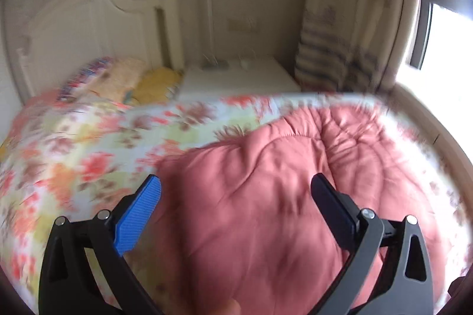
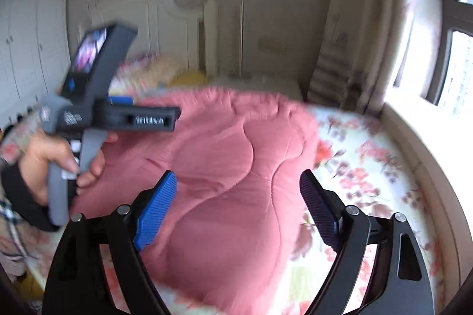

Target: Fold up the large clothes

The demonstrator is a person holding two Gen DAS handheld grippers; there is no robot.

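A large pink quilted garment [image 1: 280,185] lies spread and bunched on the floral bedsheet [image 1: 88,143]; it also shows in the right wrist view [image 2: 224,155]. My left gripper [image 1: 236,182] is open and empty, held above the pink fabric. My right gripper [image 2: 238,182] is open and empty, above the fabric's middle. The left gripper's body [image 2: 118,117] shows in the right wrist view, held in a hand at the garment's left side. Both views are motion-blurred.
Pillows [image 1: 118,78] lie at the white headboard [image 1: 88,25]. A white nightstand [image 1: 236,75] stands beside the bed. Curtains [image 1: 348,19] and a window [image 2: 455,63] are on the right. White wardrobes [image 2: 26,40] stand at the left.
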